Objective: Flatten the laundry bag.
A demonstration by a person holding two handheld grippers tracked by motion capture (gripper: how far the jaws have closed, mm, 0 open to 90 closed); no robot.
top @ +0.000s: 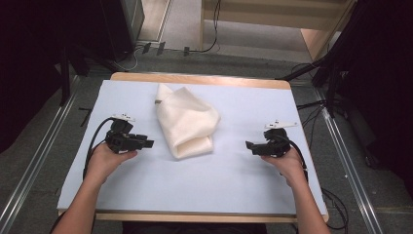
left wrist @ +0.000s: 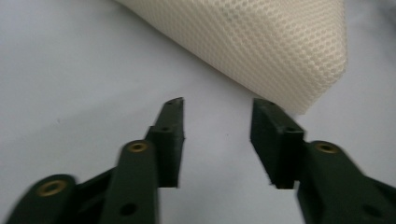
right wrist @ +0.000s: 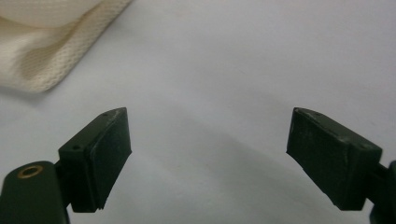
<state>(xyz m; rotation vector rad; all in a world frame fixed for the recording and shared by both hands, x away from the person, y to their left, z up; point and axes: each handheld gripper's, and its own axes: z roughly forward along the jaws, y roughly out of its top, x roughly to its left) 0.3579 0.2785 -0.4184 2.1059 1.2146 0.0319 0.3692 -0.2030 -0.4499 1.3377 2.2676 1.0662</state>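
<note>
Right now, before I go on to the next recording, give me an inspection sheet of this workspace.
Surface: pale blue sheet over a wooden table.
Job's things: cream mesh cloth, loosely folded, lying mid-table.
Clutter: nothing seen.
Grippers: left gripper open, close beside the cloth's near corner; right gripper open, apart from the cloth; both empty.
Cables: black cable trails from the left gripper; more on the floor.
Surroundings: grey floor, metal rails, wooden furniture behind.

We list a folded cream cloth (top: 186, 120) on the pale blue table cover (top: 219, 180), between our left gripper (top: 146, 144) and right gripper (top: 250, 146), both apart from it.
</note>
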